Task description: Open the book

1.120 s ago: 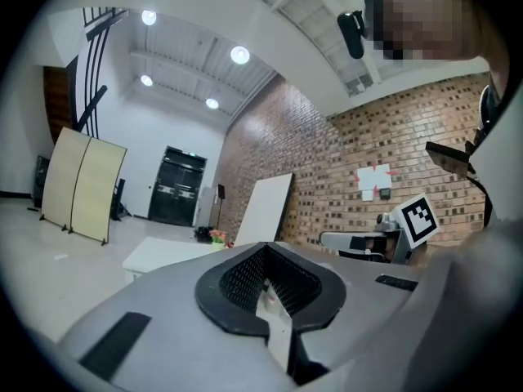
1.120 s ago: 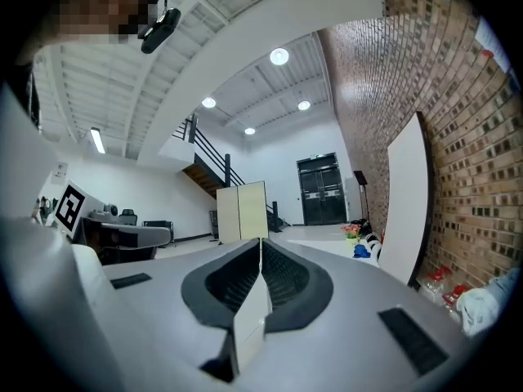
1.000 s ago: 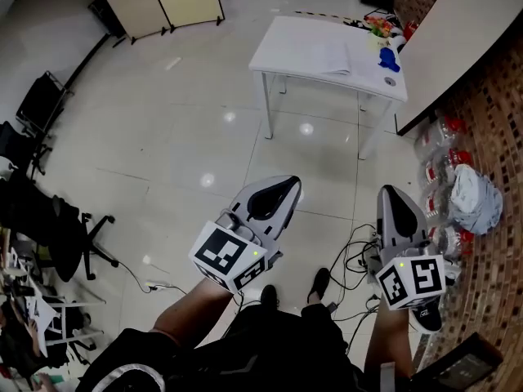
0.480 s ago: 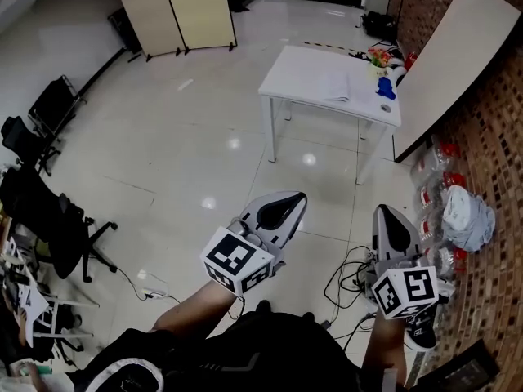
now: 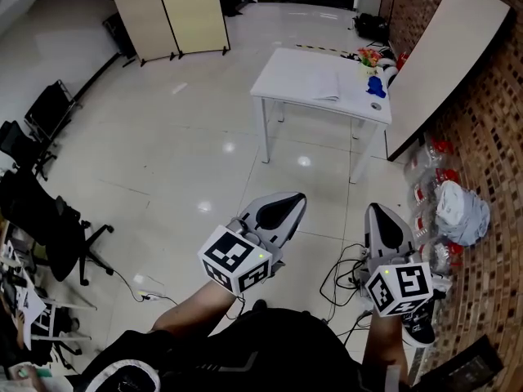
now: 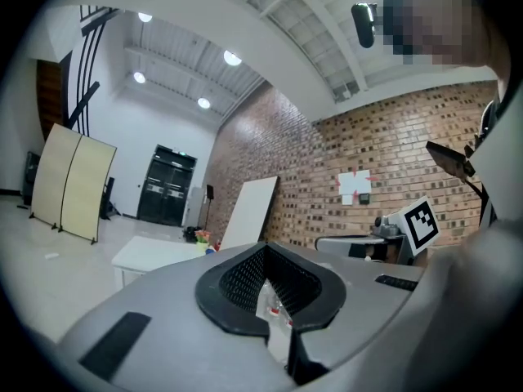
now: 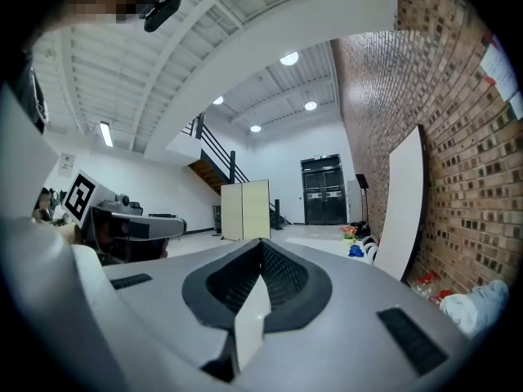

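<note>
Two grippers sit in the lower half of the head view: the left gripper (image 5: pixel 299 197) at lower centre and the right gripper (image 5: pixel 375 207) at lower right, both pointing toward the top of the frame. Each carries its marker cube at the near end. In the left gripper view the jaws are closed tip to tip with nothing clamped; the dark hollow between them shows only background. In the right gripper view the jaws are likewise closed, tips meeting, nothing held. We note both are well apart from the table (image 5: pixel 282 73), which stands in the upper centre of the head view on a glossy tiled floor (image 5: pixel 163 153). The book (image 5: pixel 324 86) lies flat on the tabletop, toward its right half; it is too small for us to tell whether it is open. Right of it on the table sits a blue object (image 5: pixel 375 84), with some colourful items (image 5: pixel 368 56) at the far right corner. A white board (image 5: pixel 445 55) leans against the brick wall (image 5: pixel 498 162) at upper right. A folding screen (image 5: pixel 172 11) stands at upper left, black chairs (image 5: pixel 37 219) along the left edge, and cables (image 5: pixel 343 274) lie on the floor between the two grippers.
</note>
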`<state>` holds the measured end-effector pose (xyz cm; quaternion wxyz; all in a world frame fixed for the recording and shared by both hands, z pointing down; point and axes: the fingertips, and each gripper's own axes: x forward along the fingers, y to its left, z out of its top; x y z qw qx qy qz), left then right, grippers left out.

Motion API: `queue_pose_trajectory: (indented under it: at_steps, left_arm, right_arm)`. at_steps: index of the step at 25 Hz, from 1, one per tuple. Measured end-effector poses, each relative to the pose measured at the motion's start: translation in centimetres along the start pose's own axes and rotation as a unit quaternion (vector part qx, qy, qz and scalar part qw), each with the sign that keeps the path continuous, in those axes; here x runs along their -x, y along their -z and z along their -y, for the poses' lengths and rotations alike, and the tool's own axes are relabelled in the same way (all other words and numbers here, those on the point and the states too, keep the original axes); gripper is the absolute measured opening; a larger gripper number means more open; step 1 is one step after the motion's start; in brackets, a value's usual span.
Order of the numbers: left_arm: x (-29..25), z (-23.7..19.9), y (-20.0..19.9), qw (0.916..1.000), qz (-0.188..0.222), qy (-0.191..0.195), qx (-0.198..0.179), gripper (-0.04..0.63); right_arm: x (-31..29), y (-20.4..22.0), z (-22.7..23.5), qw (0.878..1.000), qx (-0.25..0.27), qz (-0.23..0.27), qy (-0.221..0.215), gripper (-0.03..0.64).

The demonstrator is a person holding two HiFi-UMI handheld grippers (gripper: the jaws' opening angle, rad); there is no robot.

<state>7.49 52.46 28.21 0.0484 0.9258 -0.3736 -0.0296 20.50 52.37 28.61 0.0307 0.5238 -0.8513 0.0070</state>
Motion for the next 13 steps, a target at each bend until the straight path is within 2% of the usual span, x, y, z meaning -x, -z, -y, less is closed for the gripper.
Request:
queue_pose_trajectory:
  at_steps: [13]
  left_arm:
    - [0.72,0.06,0.07,0.9999,0.004,-0.012,-0.001,-0.003]
  right_arm:
    - [0.59,-0.13,-0.69,1.0,-0.003,0.006,-0.006,0.003]
